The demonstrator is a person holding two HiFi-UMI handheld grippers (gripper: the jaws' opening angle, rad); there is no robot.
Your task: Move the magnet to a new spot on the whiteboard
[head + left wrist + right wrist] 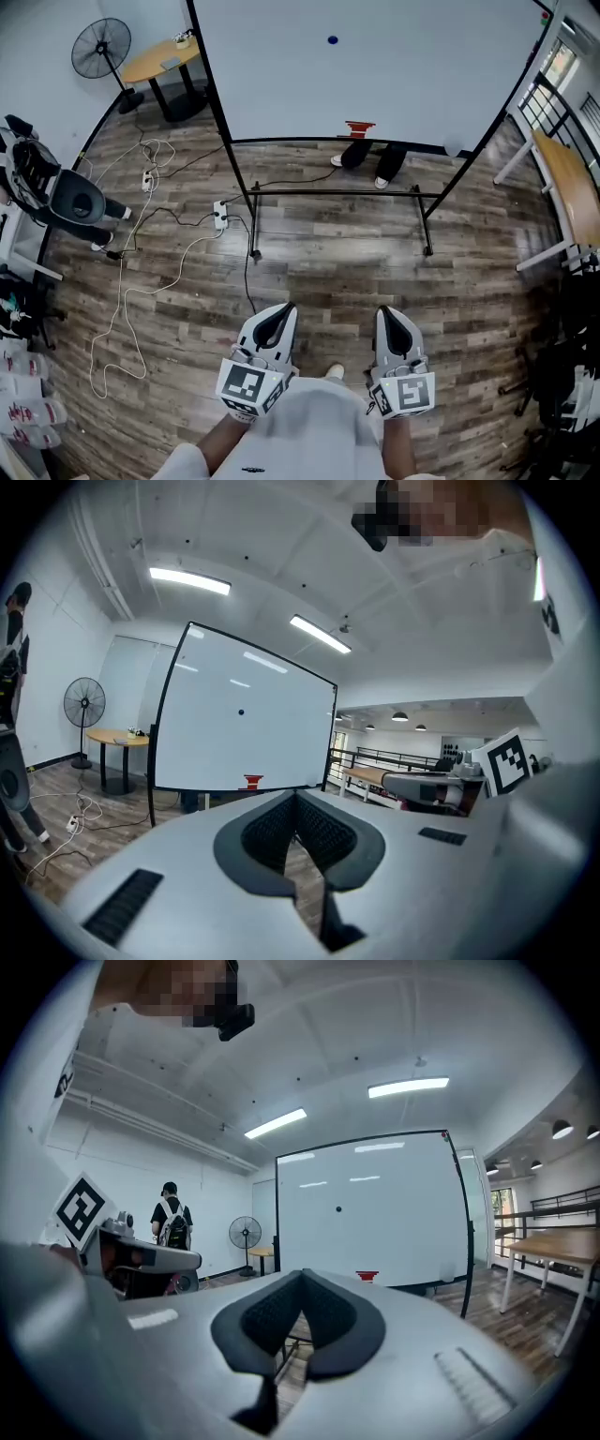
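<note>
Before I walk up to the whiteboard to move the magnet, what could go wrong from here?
1. Cables and a power strip lie on the floor to the left of the whiteboard; you could trip.
2. The left gripper and right gripper are both shut; a closed tip might knock the small blue magnet off.
3. Someone's feet show behind the board; a hard push may shove it into them.

Seen from my remote station: a wood-plank floor (328, 281) carries the whiteboard stand (337, 193). Left of the stand trail white cables (123, 291) and a power strip (219, 216), with a fan (101, 49) and round table (161, 61) farther left.
</note>
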